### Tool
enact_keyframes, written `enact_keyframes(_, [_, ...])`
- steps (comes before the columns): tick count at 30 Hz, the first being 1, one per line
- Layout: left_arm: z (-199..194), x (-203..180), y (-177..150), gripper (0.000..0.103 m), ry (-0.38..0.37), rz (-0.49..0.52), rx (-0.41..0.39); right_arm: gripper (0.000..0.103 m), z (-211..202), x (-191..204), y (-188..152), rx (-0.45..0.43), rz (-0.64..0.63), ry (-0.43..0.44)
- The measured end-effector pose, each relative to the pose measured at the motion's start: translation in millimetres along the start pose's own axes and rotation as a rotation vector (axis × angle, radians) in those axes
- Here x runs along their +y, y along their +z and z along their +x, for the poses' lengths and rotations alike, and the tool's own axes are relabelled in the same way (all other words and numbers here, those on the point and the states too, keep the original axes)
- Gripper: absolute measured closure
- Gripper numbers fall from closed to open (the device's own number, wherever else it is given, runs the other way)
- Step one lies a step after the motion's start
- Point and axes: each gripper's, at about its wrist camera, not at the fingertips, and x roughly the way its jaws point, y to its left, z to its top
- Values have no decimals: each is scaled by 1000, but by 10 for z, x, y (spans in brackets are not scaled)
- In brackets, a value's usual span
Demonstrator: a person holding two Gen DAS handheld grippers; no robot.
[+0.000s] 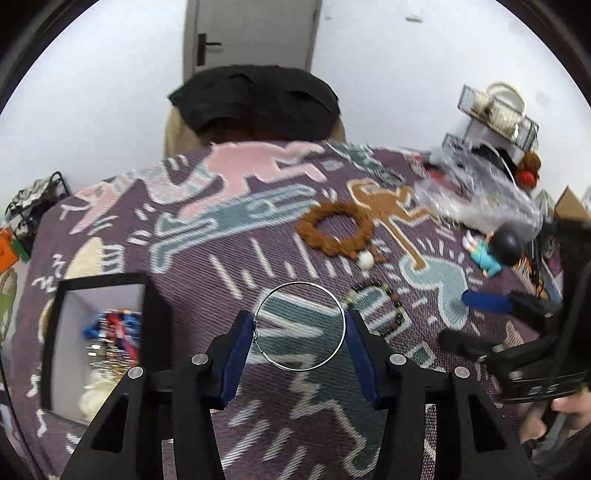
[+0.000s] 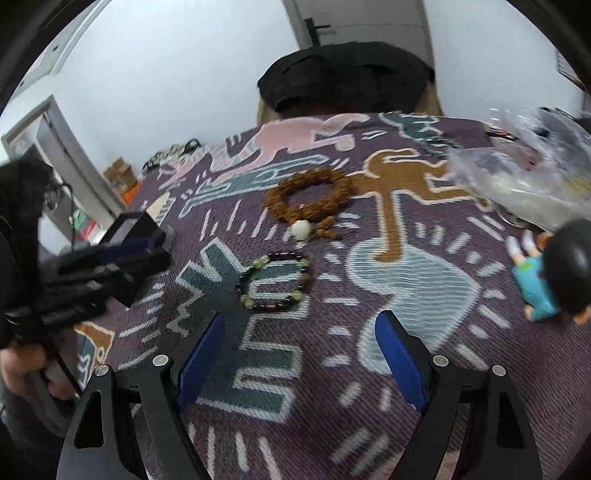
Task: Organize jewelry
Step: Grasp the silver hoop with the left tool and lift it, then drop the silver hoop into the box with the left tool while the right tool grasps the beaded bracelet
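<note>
**Holding silver hoop in left claw, right claw empty over the beads**

Gripping: left claw [image 1: 300, 325] is about half closed on a thin silver wire hoop [image 1: 301, 325]. Both blue pads [image 1: 236, 362] touch the ring's outer edge, left and right; the small clasp sits at the left pad. Hoop looks lifted clear of the patterned purple cloth [image 1: 207, 236] covering the tabletop.

Just past the left claw's right pad: dark beaded bracelet with pale green beads [image 1: 384, 306], flat on the cloth. Farther out: brown rough-seed bracelet with one white bead [image 1: 334, 230], also flat, apart from the dark one.

Left of the claw: open black-rimmed box [image 1: 99, 343], white inside, with colourful items and shiny metal pieces in it; contents blurred.

Right claw [image 2: 299, 354] is wide open, nothing between the pads, above the cloth. The dark beaded bracelet lies just ahead of its tips, closer to the left finger. Seed bracelet beyond that.

Right side of the tabletop: small figurine in a teal outfit with dark hair [image 2: 546, 273], lying down. Behind it a crumpled clear plastic bag [image 2: 517, 184].

Far edge: black fabric heap [image 1: 255, 99], white wall and grey door [image 1: 255, 33] behind.
</note>
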Motion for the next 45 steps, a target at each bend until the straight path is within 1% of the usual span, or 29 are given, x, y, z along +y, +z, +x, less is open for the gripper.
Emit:
enact_keyframes(4, [-177, 148, 32, 50, 12, -20, -36, 19, 158, 125, 68, 35, -36, -11])
enact_keyframes(8, [-272, 316, 41, 50, 21, -44, -51, 19, 306, 223, 120, 65, -54, -12])
enact_keyframes(11, [-324, 430, 28, 50, 24, -62, -60, 19, 488, 343, 152, 103, -91, -32])
enact_keyframes(13, [-351, 488, 19, 50, 24, -68, -63, 19, 592, 387, 162, 123, -105, -58])
enact_keyframes(14, [-363, 515, 11, 50, 24, -71, -65, 19, 643, 405, 169, 124, -118, -84])
enact_keyframes(15, [-381, 549, 4, 50, 24, -75, -68, 19, 678, 437, 173, 113, -141, -119])
enact_keyframes(17, [-413, 601, -14, 50, 26, -83, -72, 20, 697, 446, 177, 107, -144, -147])
enact_keyframes(18, [-425, 623, -22, 50, 28, -87, -74, 31, 691, 443, 179, 99, -146, -165])
enact_keyframes(19, [-437, 652, -30, 50, 29, -93, -75, 38, 678, 431, 186, 92, -147, -172])
enact_keyframes(20, [-449, 677, -38, 50, 28, -100, -77, 55, 654, 407, 191, 86, -139, -168])
enact_keyframes(21, [-459, 695, -43, 50, 26, -105, -79, 75, 622, 360, 193, 82, -125, -170])
enact_keyframes(22, [-471, 710, -52, 50, 25, -109, -81, 86, 602, 327, 197, 82, -117, -170])
enact_keyframes(23, [-481, 718, -60, 50, 23, -113, -83, 87, 587, 298, 192, 84, -109, -156])
enact_keyframes(26, [-503, 720, -80, 50, 17, -117, -89, 87, 544, 297, 149, 79, -121, -155])
enact_keyframes(28, [-518, 718, -90, 50, 14, -117, -92, 87, 499, 293, 127, 72, -111, -137])
enact_keyframes(32, [-558, 735, -116, 50, 11, -122, -99, 87, 362, 292, 158, 37, -89, -113])
enact_keyframes(33, [-566, 746, -120, 50, 11, -124, -101, 93, 332, 307, 169, 29, -89, -112])
enact_keyframes(39, [-660, 861, -139, 50, 17, -152, -123, 93, 132, 461, 285, -18, -111, -90])
enact_keyframes(45, [-771, 1008, -165, 50, 30, -176, -143, 93, 33, 596, 399, -48, -124, -74])
